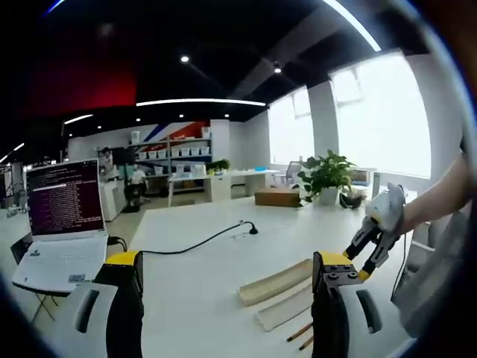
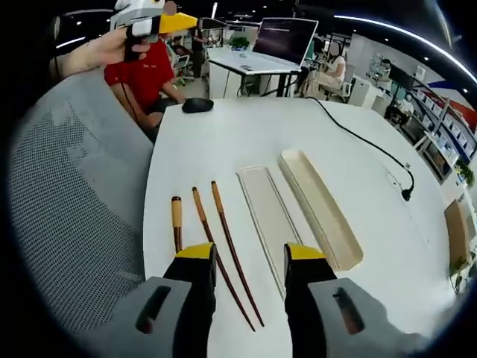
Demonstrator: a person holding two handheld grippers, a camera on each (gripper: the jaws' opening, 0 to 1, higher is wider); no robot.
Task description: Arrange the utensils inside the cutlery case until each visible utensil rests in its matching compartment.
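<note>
Bench (image 2: 246, 134) white, carries all. Case (image 2: 319, 206) lies open beside lid (image 2: 267, 212), trough up, so ready for filling. Chopsticks (image 2: 223, 242) and spoon (image 2: 177, 216) lie parallel just left of lid, outside case, not yet sorted.

Right gripper (image 2: 250, 257) low over chopsticks, jaws apart, nothing held. Left gripper (image 1: 227, 272) level, raised over bench, jaws wide, empty.

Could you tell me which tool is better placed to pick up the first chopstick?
Probably the right. The right tool hangs open directly over the chopsticks beside the cutlery case. The left tool points across the table, away from them.
</note>
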